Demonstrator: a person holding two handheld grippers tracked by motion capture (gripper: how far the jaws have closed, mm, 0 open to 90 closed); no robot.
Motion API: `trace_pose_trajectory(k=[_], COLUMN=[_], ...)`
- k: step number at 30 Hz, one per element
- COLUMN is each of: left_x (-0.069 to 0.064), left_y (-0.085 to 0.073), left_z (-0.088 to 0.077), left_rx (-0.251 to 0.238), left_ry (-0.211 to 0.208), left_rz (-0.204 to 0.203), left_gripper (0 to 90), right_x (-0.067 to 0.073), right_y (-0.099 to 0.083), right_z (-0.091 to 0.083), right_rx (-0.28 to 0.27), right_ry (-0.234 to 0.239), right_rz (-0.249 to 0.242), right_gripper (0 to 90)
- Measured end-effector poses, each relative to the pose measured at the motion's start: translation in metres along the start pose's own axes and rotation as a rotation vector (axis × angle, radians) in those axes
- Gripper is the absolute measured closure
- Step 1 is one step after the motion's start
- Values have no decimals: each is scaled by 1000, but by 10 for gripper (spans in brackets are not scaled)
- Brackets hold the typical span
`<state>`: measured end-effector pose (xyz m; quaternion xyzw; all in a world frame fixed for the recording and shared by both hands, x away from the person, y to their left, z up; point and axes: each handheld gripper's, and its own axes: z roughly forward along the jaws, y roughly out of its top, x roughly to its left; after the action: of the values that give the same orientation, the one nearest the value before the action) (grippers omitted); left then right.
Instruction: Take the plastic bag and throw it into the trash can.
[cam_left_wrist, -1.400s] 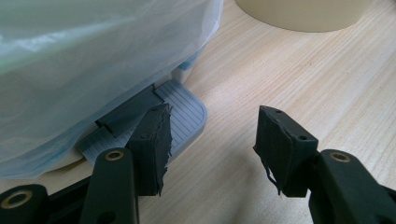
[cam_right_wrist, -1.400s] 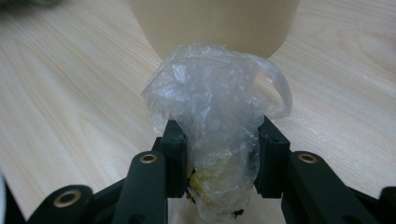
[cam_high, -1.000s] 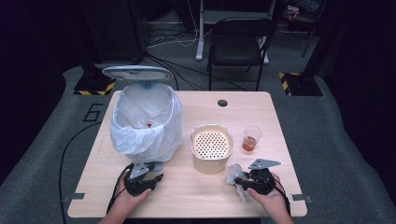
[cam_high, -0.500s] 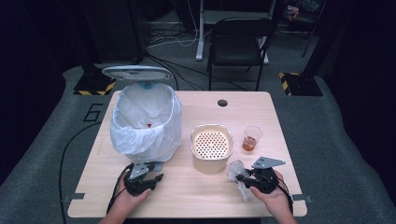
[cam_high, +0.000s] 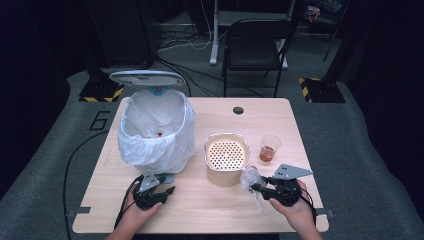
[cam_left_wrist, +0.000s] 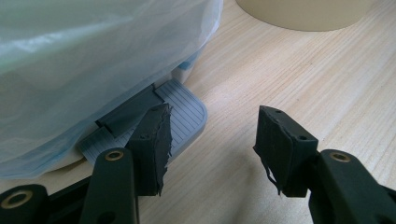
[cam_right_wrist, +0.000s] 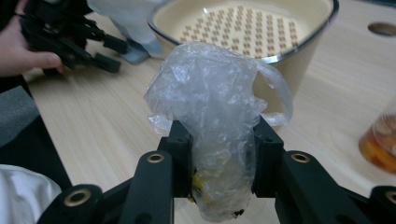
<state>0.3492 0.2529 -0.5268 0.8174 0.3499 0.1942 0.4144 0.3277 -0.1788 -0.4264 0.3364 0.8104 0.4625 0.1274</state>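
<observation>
My right gripper (cam_high: 256, 188) (cam_right_wrist: 217, 140) is shut on a crumpled clear plastic bag (cam_right_wrist: 210, 88) with something yellow and dark inside. It holds the bag (cam_high: 249, 176) above the table, just right of a beige pot (cam_high: 226, 170) with a perforated insert. My left gripper (cam_high: 169, 189) (cam_left_wrist: 212, 135) rests at the foot of a bin lined with a white bag (cam_high: 155, 130), whose lid (cam_high: 146, 77) stands up. Its jaws are open with nothing between them. One fingertip (cam_left_wrist: 152, 135) lies over the bin's grey pedal (cam_left_wrist: 187, 112).
A clear plastic cup (cam_high: 270, 148) (cam_right_wrist: 380, 140) with orange liquid stands right of the pot (cam_right_wrist: 299, 56). A round cable hole (cam_high: 238, 110) sits near the far edge of the wooden table (cam_high: 210, 210). A black chair (cam_high: 255, 45) stands behind it.
My right gripper has risen a little from the table with the plastic bag in it. The left hand has stayed at the bin's pedal.
</observation>
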Motion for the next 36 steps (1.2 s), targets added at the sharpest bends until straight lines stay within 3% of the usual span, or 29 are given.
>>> trace_pose_trajectory(k=[7, 14, 27, 36], left_x=[0, 0, 0, 0], left_y=[0, 0, 0, 0], left_z=[0, 0, 0, 0], left_rx=[0, 1, 0, 0], left_ry=[0, -1, 1, -1], left_rz=[0, 0, -3, 1], left_gripper=[457, 457, 457, 457], right_x=[8, 16, 27, 31], right_y=[38, 70, 110, 133], right_z=[-12, -11, 4, 5], right_rx=[-40, -66, -68, -78], right_ry=[50, 101, 120, 125], right_rz=[-49, -88, -154, -166], right_gripper=[670, 670, 670, 671])
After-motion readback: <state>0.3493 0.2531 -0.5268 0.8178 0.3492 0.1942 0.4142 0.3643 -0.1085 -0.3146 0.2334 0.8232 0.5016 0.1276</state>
